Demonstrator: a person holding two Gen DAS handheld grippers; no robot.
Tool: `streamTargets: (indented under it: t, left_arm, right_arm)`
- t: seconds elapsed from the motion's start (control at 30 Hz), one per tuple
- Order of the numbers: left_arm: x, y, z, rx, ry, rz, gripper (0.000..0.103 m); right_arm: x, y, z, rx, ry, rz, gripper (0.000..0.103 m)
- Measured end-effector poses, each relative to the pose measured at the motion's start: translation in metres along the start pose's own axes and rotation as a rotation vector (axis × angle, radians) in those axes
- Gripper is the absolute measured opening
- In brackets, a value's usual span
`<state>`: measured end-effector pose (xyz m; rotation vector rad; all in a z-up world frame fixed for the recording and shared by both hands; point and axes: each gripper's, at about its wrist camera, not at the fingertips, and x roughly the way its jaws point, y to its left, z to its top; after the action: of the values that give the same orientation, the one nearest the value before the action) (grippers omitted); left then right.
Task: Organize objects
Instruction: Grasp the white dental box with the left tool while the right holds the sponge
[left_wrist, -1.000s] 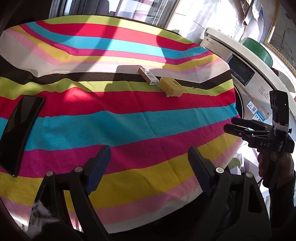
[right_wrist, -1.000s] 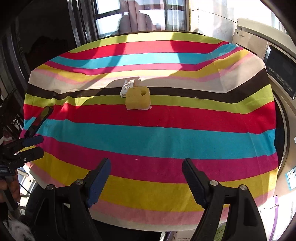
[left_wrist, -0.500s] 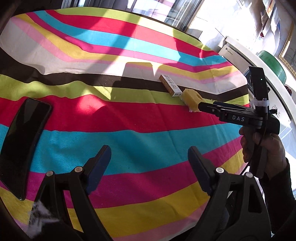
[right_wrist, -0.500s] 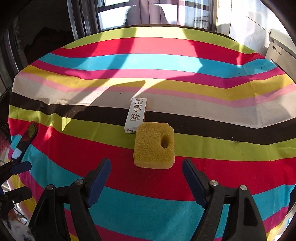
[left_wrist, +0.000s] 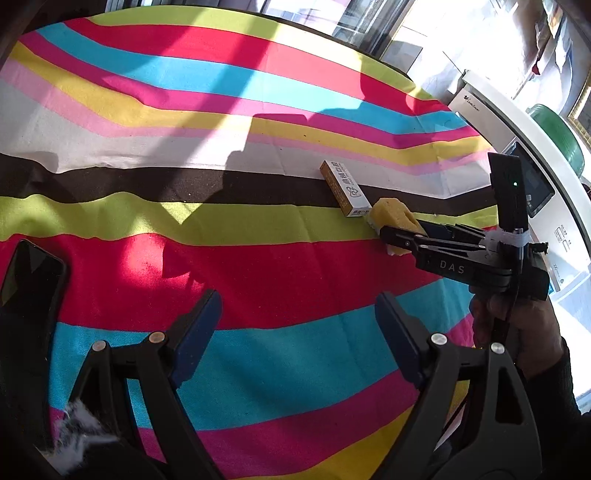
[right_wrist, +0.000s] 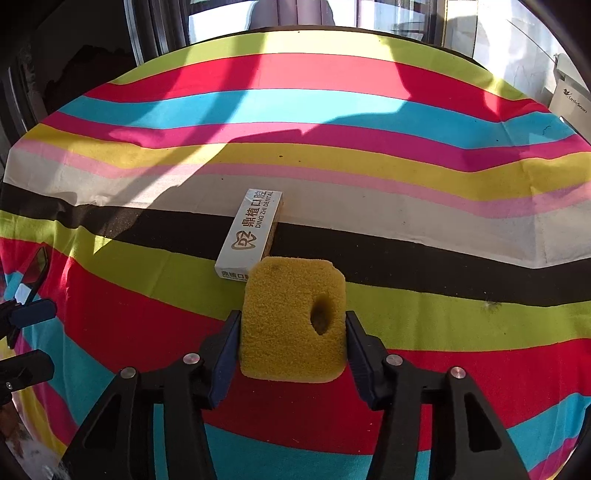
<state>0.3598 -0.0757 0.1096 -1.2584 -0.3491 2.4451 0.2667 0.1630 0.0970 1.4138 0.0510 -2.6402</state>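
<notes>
Right wrist view: the right gripper (right_wrist: 291, 338) has just been closing, and its blue pads now sit against both sides of the yellow sponge (right_wrist: 291, 317) on the striped cloth (right_wrist: 332, 110), touching the white box (right_wrist: 251, 230). Left gripper (left_wrist: 295, 328) hangs wide apart, holding nothing, a phone (left_wrist: 26, 288) nearby.

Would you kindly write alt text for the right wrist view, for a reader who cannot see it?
The right gripper, whose jaws have just been closing, clasps a yellow sponge with a hole in it on a brightly striped tablecloth. A small white box lies just behind the sponge, and the left gripper shows at the left edge.
</notes>
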Motion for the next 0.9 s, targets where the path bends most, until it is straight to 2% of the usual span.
streamTargets:
  t: [0.17, 0.4, 0.57, 0.67, 0.73, 0.77, 0.8, 0.83, 0.9]
  left_arm:
    - [0.029, -0.018, 0.026, 0.017, 0.015, 0.008, 0.087]
    - [0.071, -0.055, 0.066, 0.044, 0.009, 0.035, 0.087]
    - [0.108, -0.076, 0.082, 0.085, 0.024, 0.143, 0.085]
    - [0.127, -0.082, 0.083, 0.098, 0.049, 0.189, 0.078]
    - [0.136, -0.088, 0.081, 0.118, 0.071, 0.207, 0.059]
    - [0.136, -0.09, 0.079, 0.133, 0.062, 0.226, 0.057]
    - [0.136, -0.092, 0.078, 0.141, 0.066, 0.225, 0.046]
    - [0.135, -0.092, 0.078, 0.15, 0.068, 0.223, 0.039]
    - [0.132, -0.093, 0.074, 0.164, 0.079, 0.208, 0.035]
  right_arm:
    - [-0.009, -0.013, -0.01, 0.03, -0.018, -0.032, 0.054]
    - [-0.028, -0.035, -0.026, 0.068, -0.047, -0.131, 0.054]
    - [-0.036, -0.05, -0.039, 0.125, -0.045, -0.124, 0.054]
    - [-0.037, -0.055, -0.046, 0.143, -0.034, -0.117, 0.054]
    - [-0.038, -0.058, -0.05, 0.155, -0.031, -0.11, 0.054]
    - [-0.04, -0.058, -0.052, 0.159, -0.032, -0.107, 0.054]
    - [-0.041, -0.058, -0.053, 0.16, -0.033, -0.106, 0.054]
    - [-0.042, -0.058, -0.054, 0.161, -0.033, -0.104, 0.054]
    - [-0.044, -0.057, -0.056, 0.161, -0.034, -0.101, 0.054]
